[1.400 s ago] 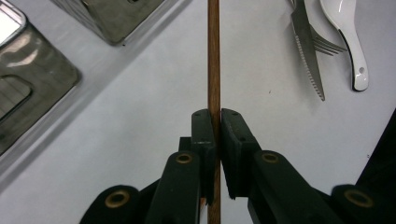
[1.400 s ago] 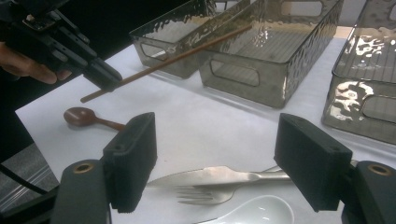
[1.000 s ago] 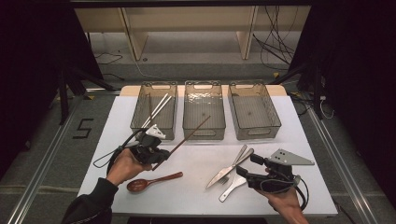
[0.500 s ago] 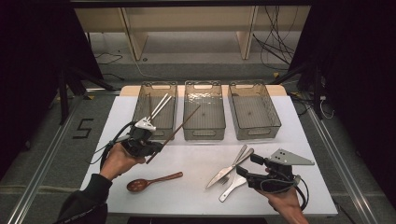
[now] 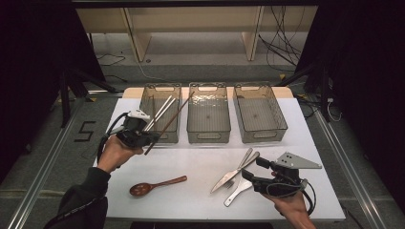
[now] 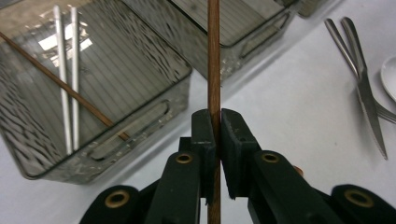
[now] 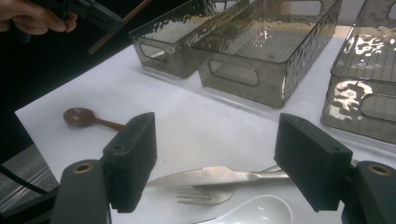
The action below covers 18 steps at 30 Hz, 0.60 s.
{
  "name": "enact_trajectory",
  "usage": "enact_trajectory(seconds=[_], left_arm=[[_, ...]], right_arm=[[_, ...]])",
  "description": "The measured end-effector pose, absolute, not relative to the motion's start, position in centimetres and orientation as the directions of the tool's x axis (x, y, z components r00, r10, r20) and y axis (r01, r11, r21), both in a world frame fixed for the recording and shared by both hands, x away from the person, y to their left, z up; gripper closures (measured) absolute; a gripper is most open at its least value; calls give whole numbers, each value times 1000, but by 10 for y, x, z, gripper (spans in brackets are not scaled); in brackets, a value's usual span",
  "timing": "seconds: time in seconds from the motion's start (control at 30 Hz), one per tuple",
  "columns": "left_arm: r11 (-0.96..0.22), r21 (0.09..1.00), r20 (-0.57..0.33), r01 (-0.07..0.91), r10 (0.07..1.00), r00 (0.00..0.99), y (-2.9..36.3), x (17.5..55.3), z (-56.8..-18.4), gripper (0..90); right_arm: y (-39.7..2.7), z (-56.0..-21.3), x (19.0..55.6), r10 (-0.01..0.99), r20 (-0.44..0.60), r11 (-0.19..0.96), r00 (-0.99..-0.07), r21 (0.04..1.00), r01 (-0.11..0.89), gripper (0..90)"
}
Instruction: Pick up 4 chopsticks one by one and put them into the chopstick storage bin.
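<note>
On the white table, left side: left gripper is clamped on a brown wooden chopstick, held off the surface at the near edge of the left bin. Stick slants up and away over that bin's near-right corner, tip toward the middle bin. Left gripper view: pads pinch the stick tight, stick runs straight up between them. Left bin already contains two metal chopsticks plus one more brown stick. Right gripper is wide open, nothing between the jaws, sitting low just by the knife, fork and white spoon. Wooden spoon lies near the front edge.
</note>
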<state>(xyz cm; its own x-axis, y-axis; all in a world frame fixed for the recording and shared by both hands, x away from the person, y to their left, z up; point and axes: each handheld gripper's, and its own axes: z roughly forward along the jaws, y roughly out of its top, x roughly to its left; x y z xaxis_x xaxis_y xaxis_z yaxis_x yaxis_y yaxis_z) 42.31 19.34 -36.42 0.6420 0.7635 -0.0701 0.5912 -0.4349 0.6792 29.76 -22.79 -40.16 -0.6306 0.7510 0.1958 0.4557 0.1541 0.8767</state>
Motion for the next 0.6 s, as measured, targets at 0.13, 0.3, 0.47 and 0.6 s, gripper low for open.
enact_trajectory(seconds=[0.13,0.3,0.47,0.6], left_arm=[[-419,688,-64,593,779,624,198,434,-358,838],[-409,690,-51,596,795,605,201,447,-350,838],[-398,697,-45,597,806,590,201,457,-346,838],[-391,697,-43,601,814,579,202,467,-344,838]], right_arm=[[-228,-402,298,752,194,155,-630,877,455,302],[-228,-402,298,751,193,155,-631,878,453,302],[-229,-402,298,753,196,152,-628,877,456,302],[-229,-401,298,752,196,152,-629,877,456,302]])
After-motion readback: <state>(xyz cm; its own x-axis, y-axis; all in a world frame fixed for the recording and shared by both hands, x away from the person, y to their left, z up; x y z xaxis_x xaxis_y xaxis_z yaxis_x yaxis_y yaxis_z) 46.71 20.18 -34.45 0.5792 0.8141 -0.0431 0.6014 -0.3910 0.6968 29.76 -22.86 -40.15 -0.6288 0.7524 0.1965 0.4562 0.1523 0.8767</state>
